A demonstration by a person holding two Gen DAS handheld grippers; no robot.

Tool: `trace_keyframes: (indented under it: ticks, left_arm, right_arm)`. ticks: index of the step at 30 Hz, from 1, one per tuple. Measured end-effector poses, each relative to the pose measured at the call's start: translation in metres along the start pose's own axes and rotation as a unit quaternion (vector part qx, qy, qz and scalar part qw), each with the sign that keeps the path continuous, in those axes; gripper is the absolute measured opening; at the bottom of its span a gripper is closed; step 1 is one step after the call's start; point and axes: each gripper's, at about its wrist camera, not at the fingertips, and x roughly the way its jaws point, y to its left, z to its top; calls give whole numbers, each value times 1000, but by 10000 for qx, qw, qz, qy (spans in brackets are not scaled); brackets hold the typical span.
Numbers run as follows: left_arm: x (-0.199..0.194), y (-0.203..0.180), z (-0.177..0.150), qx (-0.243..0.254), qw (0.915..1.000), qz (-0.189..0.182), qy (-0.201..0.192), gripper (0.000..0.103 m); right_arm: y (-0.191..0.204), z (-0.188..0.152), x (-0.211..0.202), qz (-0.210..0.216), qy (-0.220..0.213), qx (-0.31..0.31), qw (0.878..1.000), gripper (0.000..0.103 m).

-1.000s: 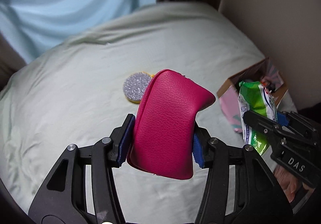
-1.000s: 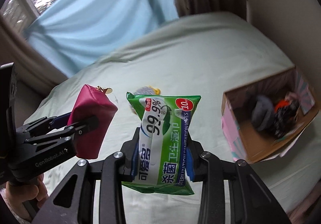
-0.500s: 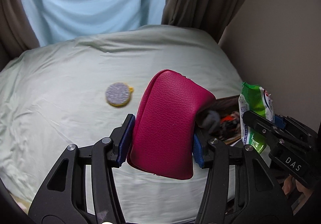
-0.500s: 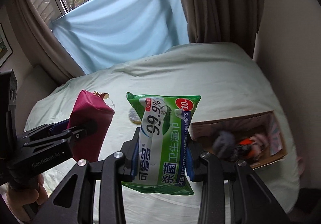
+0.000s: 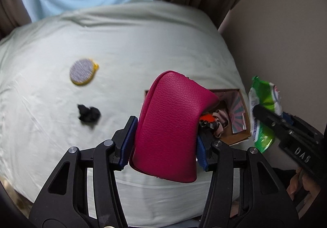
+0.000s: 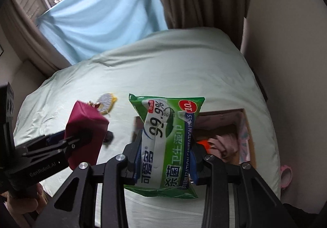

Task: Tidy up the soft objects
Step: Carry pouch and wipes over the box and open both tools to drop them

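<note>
The left gripper point(image 5: 163, 144) is clamped on a magenta leather-look pouch point(image 5: 171, 125), its blue pads pressing the pouch's two sides, so the pouch stands up between the fingers and hides part of the cardboard box point(image 5: 239, 136) behind it. The right gripper point(image 6: 163, 158) is closed on a green pack of sanitizing wipes point(image 6: 167, 142), gripped across its lower half with the printed face toward the camera. In the right wrist view the pouch point(image 6: 85, 125) and the left gripper point(image 6: 67, 142) sit just left of the wipes; in the left wrist view the wipes point(image 5: 263, 109) hang at the far right, beside the box.

The open box point(image 6: 247, 138) lies on the pale green bedsheet point(image 5: 143, 44) near the wall, with pink fabric and something orange inside. Further left on the sheet lie a round grey-and-yellow sponge point(image 5: 82, 71) and a small crumpled black item point(image 5: 89, 114), well apart from both grippers.
</note>
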Motion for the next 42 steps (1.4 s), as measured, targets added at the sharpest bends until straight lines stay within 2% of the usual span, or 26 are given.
trace_keyframes:
  ticks: [6,10,17,20,23,24,25,26,28,32,42]
  left_arm:
    - [56,-20,0,-35,9992,128,372,48]
    - [92,-25,1,-20,9978,186,639,48]
    - [148,-22,-3,-242,9913,425,1218,48]
    - [160,-22,-7,-175,9901,432,1323,48]
    - [165,-23,-6,-101,9886,481,1423,57]
    - [165,-23,-4,-134,9887,382,1444,75]
    - [162,-23,-3,-159,9893,266,1425,100]
    - [158,-24,-1,-124,9901,220,1384,102]
    - [153,-29,-1,136,9906,311,1324,103]
    - [149,-37,-7,558,9880,483,1357,103]
    - [132,-37,-10,523,9885,370,1373,103]
  right_arm:
    - [-56,6,40,-90,387,354,9986,34]
    - [-79,6,67,-127,654,463,9967,34]
    - [-100,2,116,-91,1275,635,9898,34]
    - [-103,2,129,-109,1400,608,9882,34]
    - [-105,5,135,-33,1466,714,9866,35]
    - [-107,6,138,45,1490,776,9858,38]
    - [-109,8,141,174,1506,864,9847,56]
    - [-110,9,142,240,1465,954,9843,81]
    - [-115,12,141,283,1330,1118,9844,103]
    - [-121,9,138,227,1259,1262,9837,103]
    - [-111,3,127,251,1184,1212,9852,103]
